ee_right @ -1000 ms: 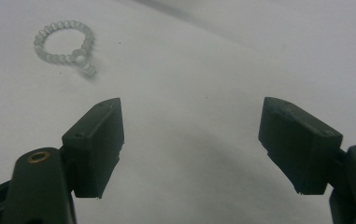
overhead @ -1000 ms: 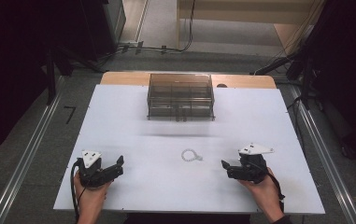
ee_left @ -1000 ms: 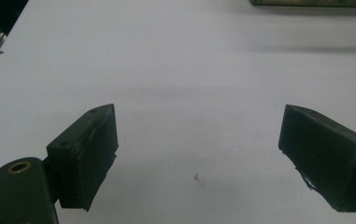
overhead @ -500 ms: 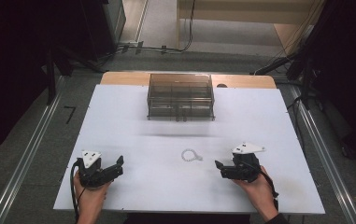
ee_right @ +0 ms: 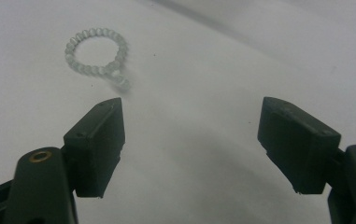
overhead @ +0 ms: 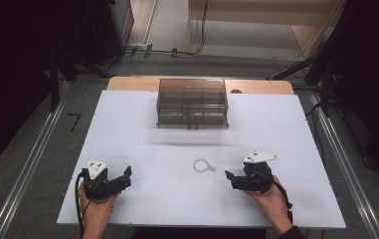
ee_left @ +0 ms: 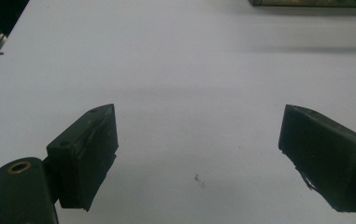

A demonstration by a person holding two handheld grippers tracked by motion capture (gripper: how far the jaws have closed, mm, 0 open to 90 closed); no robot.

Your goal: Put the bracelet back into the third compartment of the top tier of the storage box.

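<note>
A small loop of pale, clear beads [overhead: 203, 166] lies on the white table top [overhead: 177, 139] near its middle front. In the right gripper view the bead loop [ee_right: 98, 58] sits ahead and to the left of the jaws, apart from them. My right gripper [overhead: 228, 178] stands open just right of the beads, with nothing between its jaws [ee_right: 192, 140]. At the table's front left my left gripper [overhead: 126, 176] is open too, over bare table [ee_left: 199, 149].
A smoky clear plastic drawer box [overhead: 192, 102] stands at the back middle of the table; its bottom edge [ee_left: 313, 3] shows at the top of the left gripper view. Dark floor, rails and cables surround the table.
My right gripper has slid a little leftward, toward the bead loop. The left gripper and the beads have stayed where they were.
</note>
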